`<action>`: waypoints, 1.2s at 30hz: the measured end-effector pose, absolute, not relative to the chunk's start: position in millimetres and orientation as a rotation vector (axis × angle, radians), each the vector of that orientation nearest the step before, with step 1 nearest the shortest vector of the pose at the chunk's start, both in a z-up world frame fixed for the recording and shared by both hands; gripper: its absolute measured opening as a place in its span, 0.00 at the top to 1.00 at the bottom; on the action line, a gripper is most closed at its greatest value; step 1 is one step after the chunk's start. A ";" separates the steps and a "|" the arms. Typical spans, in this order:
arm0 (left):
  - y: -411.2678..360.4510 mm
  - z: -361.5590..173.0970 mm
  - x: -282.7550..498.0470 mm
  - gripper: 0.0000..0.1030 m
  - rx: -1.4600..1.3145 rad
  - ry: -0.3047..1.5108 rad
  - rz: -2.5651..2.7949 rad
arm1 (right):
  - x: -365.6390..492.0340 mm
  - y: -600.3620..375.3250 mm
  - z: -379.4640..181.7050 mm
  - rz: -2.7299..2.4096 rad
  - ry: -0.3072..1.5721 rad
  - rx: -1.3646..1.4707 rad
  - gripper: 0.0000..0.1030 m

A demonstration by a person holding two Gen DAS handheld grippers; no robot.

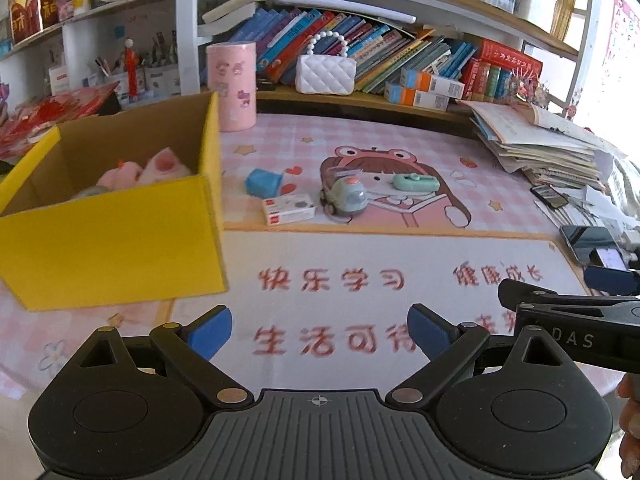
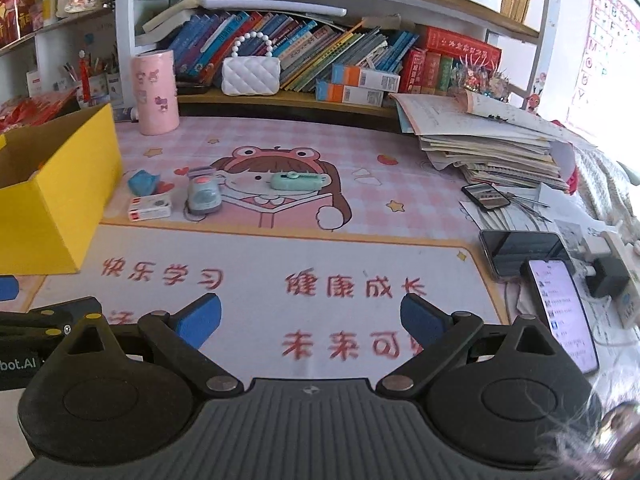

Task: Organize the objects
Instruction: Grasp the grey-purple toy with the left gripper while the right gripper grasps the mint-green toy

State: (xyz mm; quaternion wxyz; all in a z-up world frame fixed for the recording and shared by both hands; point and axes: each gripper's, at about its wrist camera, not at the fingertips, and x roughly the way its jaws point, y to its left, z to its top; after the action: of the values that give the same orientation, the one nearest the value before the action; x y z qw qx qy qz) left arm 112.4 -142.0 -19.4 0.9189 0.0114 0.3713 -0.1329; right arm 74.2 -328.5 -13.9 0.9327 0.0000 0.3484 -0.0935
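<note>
A yellow cardboard box (image 1: 112,236) stands on the left of the desk mat, also in the right wrist view (image 2: 52,208); a pink plush toy (image 1: 154,170) lies inside it. On the mat beyond lie a blue soft item (image 1: 262,183) (image 2: 143,182), a small white and red box (image 1: 289,209) (image 2: 150,206), a toy train (image 1: 344,196) (image 2: 203,196) and a mint green gadget (image 1: 414,182) (image 2: 296,180). My left gripper (image 1: 320,330) is open and empty near the mat's front edge. My right gripper (image 2: 310,318) is open and empty, to the right of the left one.
A pink cylinder (image 2: 155,92) and a white quilted purse (image 2: 251,74) stand at the back by the bookshelf. A stack of papers (image 2: 492,148) and phones (image 2: 560,312) lie at the right. Shelves with books rise behind the desk.
</note>
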 end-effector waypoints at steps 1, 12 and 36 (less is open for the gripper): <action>-147.6 -19.0 115.5 0.07 0.028 0.756 -0.271 | 78.7 -333.8 -14.9 -0.185 0.716 0.005 0.09; -201.9 -13.9 163.7 0.18 0.099 0.693 -0.214 | 145.2 -383.7 -21.5 -0.133 0.682 0.055 0.20; -251.4 -82.2 307.0 0.53 0.128 0.822 -0.113 | 270.4 -422.6 -41.5 -0.073 0.680 0.109 0.21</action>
State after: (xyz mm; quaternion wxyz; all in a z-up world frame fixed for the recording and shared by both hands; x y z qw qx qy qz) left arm 307.0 -251.4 -82.2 0.9131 0.0621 0.3992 -0.0547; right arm 270.4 -422.6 -41.5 0.9406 0.0535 0.3334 -0.0358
